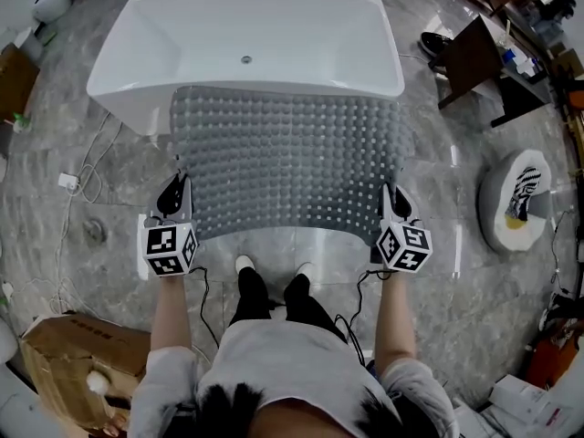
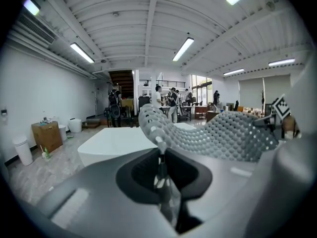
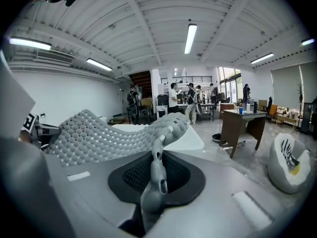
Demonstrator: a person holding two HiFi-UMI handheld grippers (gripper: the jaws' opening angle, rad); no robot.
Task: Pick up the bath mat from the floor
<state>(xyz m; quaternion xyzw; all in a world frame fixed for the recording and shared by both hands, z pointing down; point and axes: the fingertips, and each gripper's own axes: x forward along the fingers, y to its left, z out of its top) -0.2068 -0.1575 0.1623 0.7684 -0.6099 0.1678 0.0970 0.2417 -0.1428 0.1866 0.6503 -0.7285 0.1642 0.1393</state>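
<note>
A grey bath mat [image 1: 290, 158] with rows of round bumps hangs in the air between my two grippers, its far edge over the near rim of the white bathtub [image 1: 246, 39]. My left gripper [image 1: 176, 192] is shut on the mat's near left corner, and my right gripper [image 1: 393, 199] is shut on its near right corner. In the left gripper view the mat's edge [image 2: 159, 148] runs pinched between the jaws and the mat [image 2: 218, 133] stretches off to the right. In the right gripper view the mat's corner [image 3: 157, 170] is clamped and the mat [image 3: 99, 130] spreads left.
A dark wooden desk [image 1: 479, 57] stands at the right of the tub. A round white cushion [image 1: 518, 199] lies on the floor at the right. A cardboard box [image 1: 78, 368] sits at the lower left, with cables [image 1: 87, 176] on the marble floor. People stand far off in the hall [image 3: 190, 100].
</note>
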